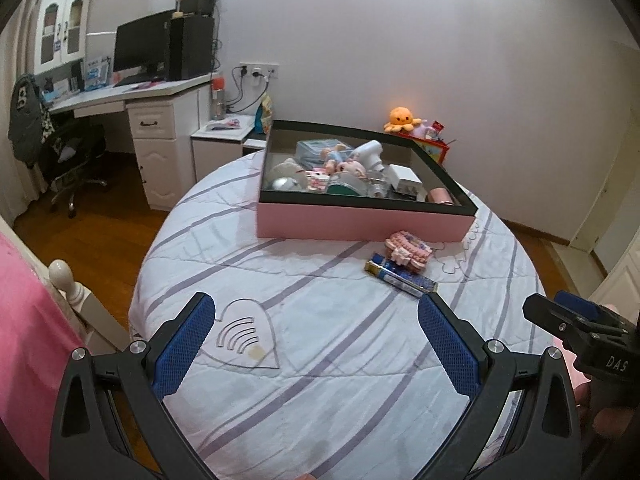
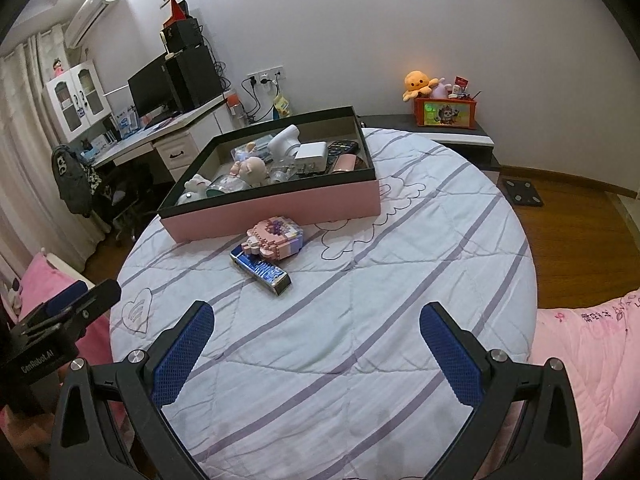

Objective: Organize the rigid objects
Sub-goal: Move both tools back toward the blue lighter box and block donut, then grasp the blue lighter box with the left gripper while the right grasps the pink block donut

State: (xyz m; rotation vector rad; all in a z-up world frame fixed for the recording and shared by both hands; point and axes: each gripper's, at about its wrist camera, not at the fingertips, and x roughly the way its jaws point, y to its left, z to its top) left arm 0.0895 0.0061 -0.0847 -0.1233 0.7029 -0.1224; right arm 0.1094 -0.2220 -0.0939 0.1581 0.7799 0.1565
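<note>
Pink card walls and a black rim make up the box (image 1: pixel 362 222), a shallow rectangle in the upper middle of the left view, resting on the quilt (image 1: pixel 320 360). It is crowded with small hard things: a white blocky charger (image 1: pixel 405 178), a white camera-like gadget (image 1: pixel 370 150), pale dolls (image 1: pixel 352 168) and a pink case (image 1: pixel 440 196) at its right end.

Just below the box, right of centre, a pink brick model (image 1: pixel 408 250) made of tiny studded blocks lies on the quilt. It touches a blue and silver pack (image 1: pixel 400 278), a long flat bar with a glossy printed face and a yellow end.

The quilt is white, stitched and crossed by lilac stripes, with a heart outline at lower left.

The left gripper (image 1: pixel 316 344) fills the bottom of its frame, its blue mesh-textured pads wide apart and holding nothing. The right gripper (image 2: pixel 318 348) at the bottom of its own frame stands equally spread and bare, with model and pack above it in mid-frame.
</note>
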